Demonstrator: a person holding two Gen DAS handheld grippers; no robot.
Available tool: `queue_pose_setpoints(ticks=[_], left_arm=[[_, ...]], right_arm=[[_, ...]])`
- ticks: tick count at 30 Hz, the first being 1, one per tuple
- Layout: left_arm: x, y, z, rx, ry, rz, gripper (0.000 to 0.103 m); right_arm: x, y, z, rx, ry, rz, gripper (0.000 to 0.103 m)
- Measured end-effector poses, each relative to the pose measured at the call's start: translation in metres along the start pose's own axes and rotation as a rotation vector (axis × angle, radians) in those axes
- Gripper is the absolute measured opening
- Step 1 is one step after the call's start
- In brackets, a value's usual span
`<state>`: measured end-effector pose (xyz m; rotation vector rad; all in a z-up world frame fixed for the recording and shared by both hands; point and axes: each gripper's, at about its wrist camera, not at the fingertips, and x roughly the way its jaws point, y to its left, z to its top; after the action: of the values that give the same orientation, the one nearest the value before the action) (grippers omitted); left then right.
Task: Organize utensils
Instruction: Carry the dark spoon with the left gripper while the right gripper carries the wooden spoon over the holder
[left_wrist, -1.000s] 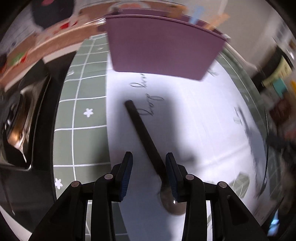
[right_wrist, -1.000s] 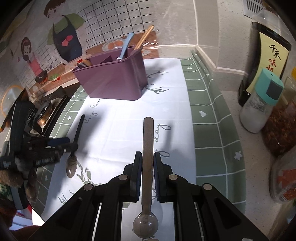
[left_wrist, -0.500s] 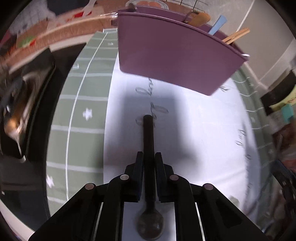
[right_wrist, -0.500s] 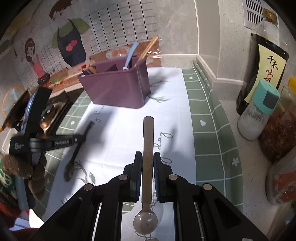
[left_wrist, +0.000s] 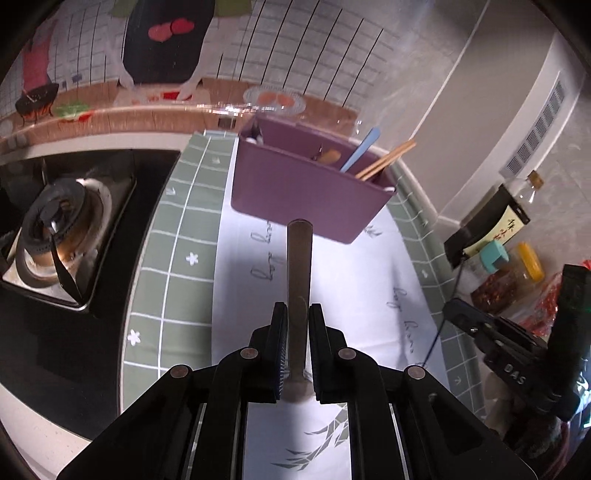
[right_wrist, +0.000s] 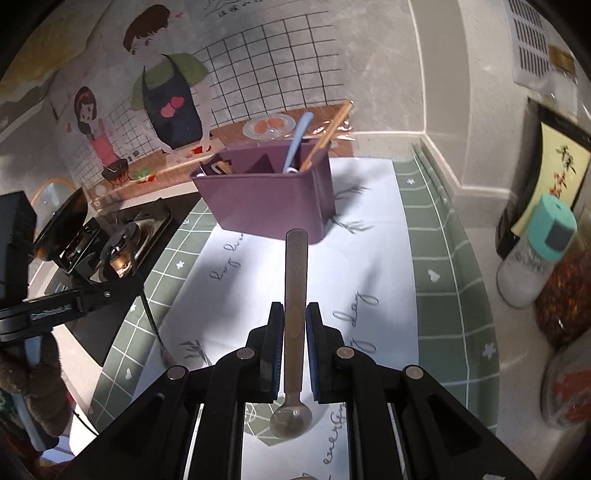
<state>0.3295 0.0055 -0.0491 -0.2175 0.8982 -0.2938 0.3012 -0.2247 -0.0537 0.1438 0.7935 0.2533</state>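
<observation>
Hand-held gripper count two: left (left_wrist: 297, 339), right (right_wrist: 294, 341), one spoon (left_wrist: 298, 273) (right_wrist: 295, 295) each.

White mat (right_wrist: 373, 236) on the tabletop has grey cursive print: "day" (right_wrist: 360, 308) is legible in the right wrist view; the other script words on it, near the purple caddy (right_wrist: 266, 206), can't be made out for sure. The other claw (left_wrist: 513, 354), seen from the left wrist view, has "DAS" (left_wrist: 514, 373) in white on its black body; in the right wrist view the white lettering on the opposite claw (right_wrist: 55, 314) is too blurred to read. Dark bottle (right_wrist: 550, 162) at right has a cream label with black Chinese characters and some red marks, not readable here.
</observation>
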Motion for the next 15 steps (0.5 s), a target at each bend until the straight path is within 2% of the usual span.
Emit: queue_pose_setpoints(ticks=[8,15], left_arm=[[-0.009,0.007,0.007,-0.016,-0.046,-0.014,0.012],[-0.017,0.009,0.016,-0.015,-0.079,-0.007,0.012]], right_arm=[[0.005,0.013,0.012,-0.058,-0.005,-0.025,0.011],[0.001,0.009,0.021,-0.054,-0.027,-0.035,0.011]])
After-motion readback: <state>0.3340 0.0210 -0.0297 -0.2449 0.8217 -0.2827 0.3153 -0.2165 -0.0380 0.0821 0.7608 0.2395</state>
